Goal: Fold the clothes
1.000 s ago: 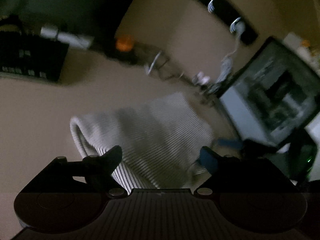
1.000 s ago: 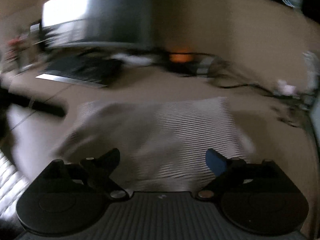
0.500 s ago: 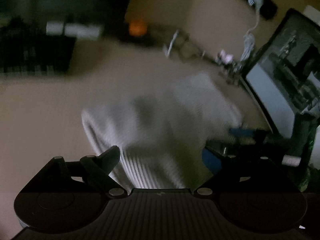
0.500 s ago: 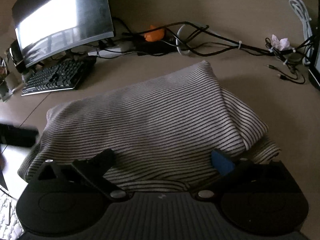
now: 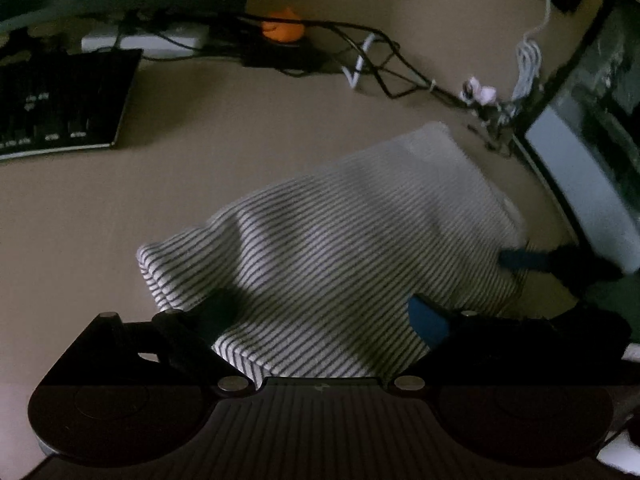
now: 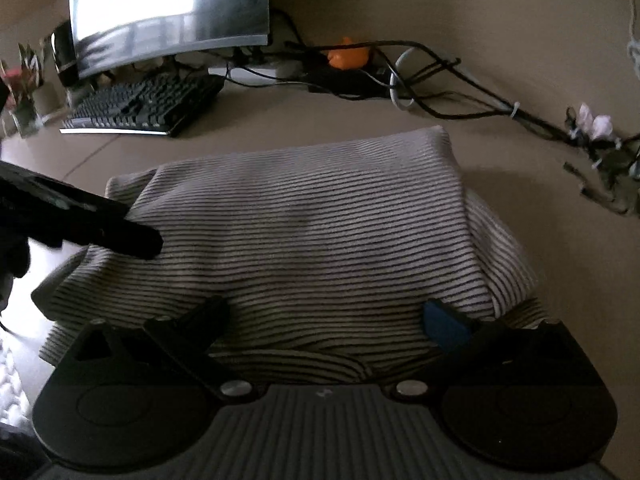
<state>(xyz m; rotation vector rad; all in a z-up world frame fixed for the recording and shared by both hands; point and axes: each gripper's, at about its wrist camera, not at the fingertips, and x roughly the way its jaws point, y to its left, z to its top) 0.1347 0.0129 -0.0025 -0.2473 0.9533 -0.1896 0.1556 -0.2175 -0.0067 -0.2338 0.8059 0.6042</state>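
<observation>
A grey-and-black striped garment [image 5: 340, 248] lies folded in a thick bundle on the tan desk [image 5: 120, 220]. My left gripper [image 5: 322, 314] hovers over its near left corner. Its jaws are opening, with cloth under the gap and neither pad pressing on it. My right gripper [image 6: 328, 320] stands open wide above the near edge of the garment [image 6: 312, 224], gripping nothing. One dark finger [image 6: 120, 236] of the left gripper lies over the bundle's left side in the right wrist view. A blue finger [image 5: 520, 260] of the right gripper shows at the bundle's right edge in the left wrist view.
A black keyboard [image 6: 140, 104] and a lit monitor [image 6: 168, 12] stand at the back left. A tangle of cables [image 6: 440, 92] and an orange object [image 6: 348, 56] run along the wall. A second screen [image 5: 592, 152] stands close to the garment's right side.
Both grippers have sunk closer to the garment and their jaws have spread wider. The garment's top layer has settled flat into a bundle.
</observation>
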